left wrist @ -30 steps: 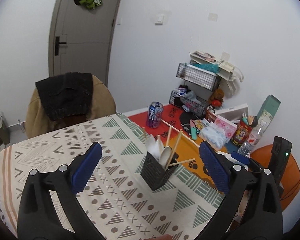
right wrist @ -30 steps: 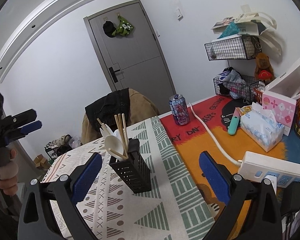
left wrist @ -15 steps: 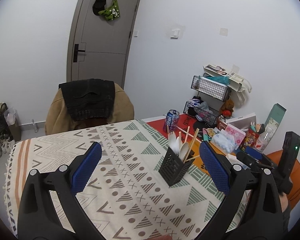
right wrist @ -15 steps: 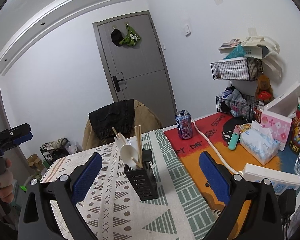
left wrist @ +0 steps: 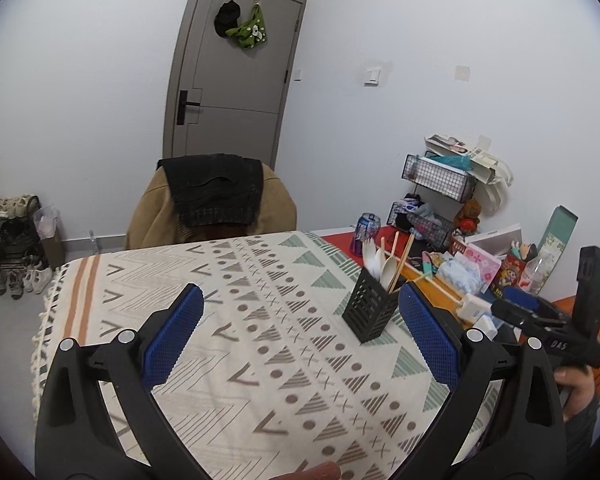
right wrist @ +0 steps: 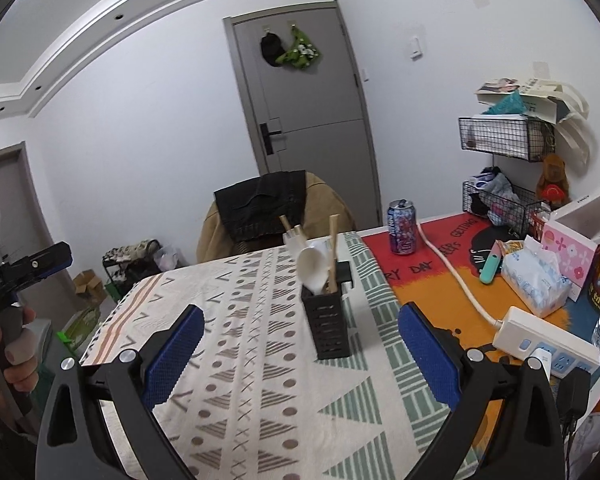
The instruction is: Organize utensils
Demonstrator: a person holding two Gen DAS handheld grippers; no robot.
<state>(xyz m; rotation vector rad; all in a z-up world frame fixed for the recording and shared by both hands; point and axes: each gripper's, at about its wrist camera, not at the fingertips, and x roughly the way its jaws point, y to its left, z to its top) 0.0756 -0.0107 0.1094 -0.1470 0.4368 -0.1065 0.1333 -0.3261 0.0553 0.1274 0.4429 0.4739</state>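
The black slotted plastic utensil holder stands upright on the patterned cloth-covered table, ahead of my right gripper and slightly to the right of its centre line. From my left gripper it sits ahead and off to the right, just beyond the right blue pad. Inside it I see a white plastic spoon, a white plastic fork and light wooden chopsticks, all leaning but contained. I see no loose utensil on the cloth, so I judge the sorting close to done or done.

Both grippers are spread wide with nothing between the pads, held above the table and clear of the holder.

If any step remains, I think it is tidying the lean of the contents or squaring the holder. I would come in with the right gripper from above, close gently on one handle well above the rim, and avoid nudging the holder, which looks light and could tip. The left could steady its wall.

Further right lie a white power strip, a tissue pack and a drinks can, all well apart from the holder.
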